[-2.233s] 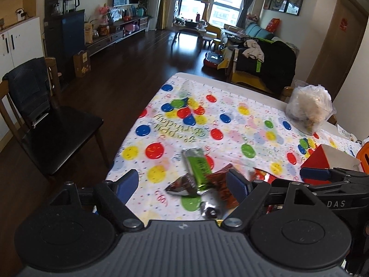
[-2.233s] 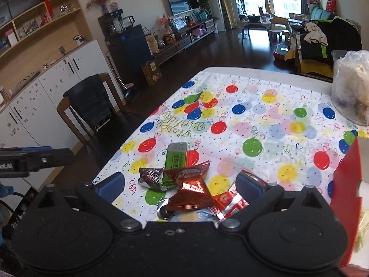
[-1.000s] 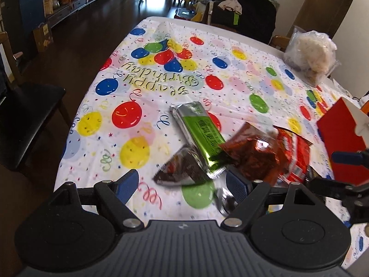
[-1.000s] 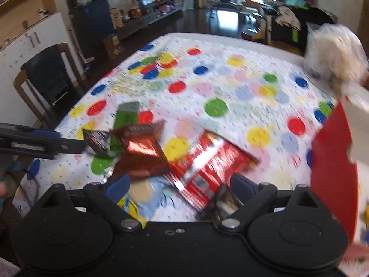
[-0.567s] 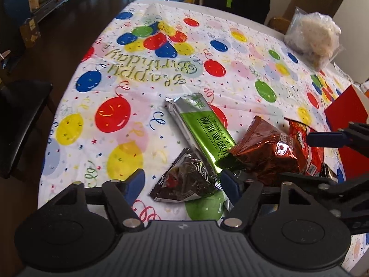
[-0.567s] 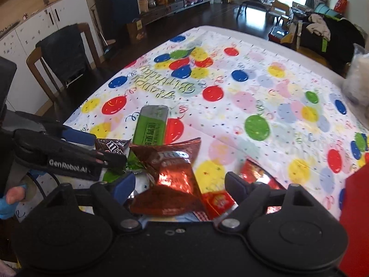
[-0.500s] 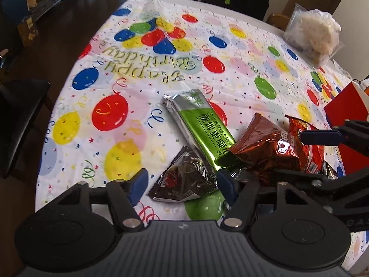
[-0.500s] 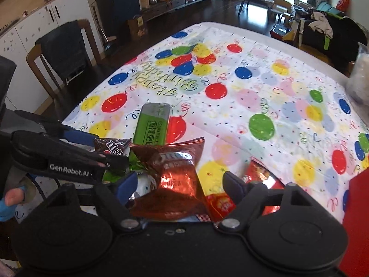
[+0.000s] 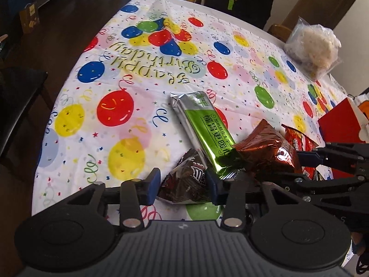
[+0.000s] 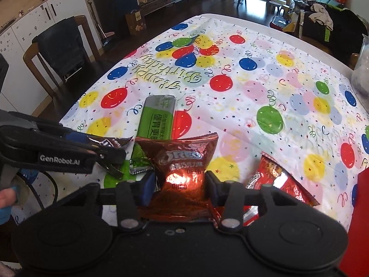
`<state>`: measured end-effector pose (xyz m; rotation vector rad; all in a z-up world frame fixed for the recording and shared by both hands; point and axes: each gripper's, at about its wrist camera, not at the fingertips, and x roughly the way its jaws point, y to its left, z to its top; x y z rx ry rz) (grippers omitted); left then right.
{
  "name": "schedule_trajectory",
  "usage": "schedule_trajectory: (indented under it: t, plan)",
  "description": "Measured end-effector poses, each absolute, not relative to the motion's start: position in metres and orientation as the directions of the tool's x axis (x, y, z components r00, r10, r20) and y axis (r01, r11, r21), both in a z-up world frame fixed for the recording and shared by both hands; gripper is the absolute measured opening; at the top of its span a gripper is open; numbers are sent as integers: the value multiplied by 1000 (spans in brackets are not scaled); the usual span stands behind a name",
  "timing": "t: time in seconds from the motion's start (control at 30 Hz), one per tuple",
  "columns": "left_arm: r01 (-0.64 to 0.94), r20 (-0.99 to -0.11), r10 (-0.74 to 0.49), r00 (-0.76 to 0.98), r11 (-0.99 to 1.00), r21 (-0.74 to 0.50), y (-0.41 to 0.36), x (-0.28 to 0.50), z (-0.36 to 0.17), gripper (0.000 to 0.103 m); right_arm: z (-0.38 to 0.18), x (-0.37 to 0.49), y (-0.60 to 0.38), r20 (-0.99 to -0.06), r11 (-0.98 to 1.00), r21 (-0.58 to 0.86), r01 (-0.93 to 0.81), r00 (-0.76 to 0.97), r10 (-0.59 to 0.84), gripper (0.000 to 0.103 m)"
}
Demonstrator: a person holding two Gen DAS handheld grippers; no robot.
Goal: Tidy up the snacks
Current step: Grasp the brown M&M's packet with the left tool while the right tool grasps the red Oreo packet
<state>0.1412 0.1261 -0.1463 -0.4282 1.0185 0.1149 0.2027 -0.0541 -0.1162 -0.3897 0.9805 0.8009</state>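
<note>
Several snack packets lie near the front edge of the balloon tablecloth point(image 9: 115, 80). My left gripper point(image 9: 182, 183) is closing its jaws, and both blue pads touch a dark brown candy packet point(image 9: 184, 180) between them. My right gripper point(image 10: 179, 184) is closing too, its pads pressing the sides of a shiny brown Oreo packet point(image 10: 182, 154), which bulges upward. A green and silver bar point(image 9: 205, 127) lies flat between the two packets, its near end tucked under them. In the right wrist view the left gripper point(image 10: 113, 159) reaches in from the left over the candy packet point(image 10: 115, 141).
A red snack packet point(image 10: 272, 180) lies right of the Oreo packet, and a red box point(image 9: 339, 124) stands beyond it. A clear bag of pale food point(image 9: 316, 46) sits at the far right. A dark chair point(image 10: 60, 41) stands left of the table.
Both grippers sank toward the packets and their jaws narrowed. The right gripper shifted left from the red packet to the Oreo packet, which now stands squeezed. The left jaws closed in on the brown candy packet.
</note>
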Motion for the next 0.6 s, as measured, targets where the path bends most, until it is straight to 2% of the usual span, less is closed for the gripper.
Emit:
schedule_trajectory:
  t: [0.27,0.6]
  plan:
    - [-337,-845,-102,524,887,-316,132,128,-142,33,-105,194,-61,-837,668,81,-740,313,449,40]
    - [-356,-828,-107,550,867,-349,130,105,-126,33,-84,180,-75,-811,671,111,-733,323,487,40]
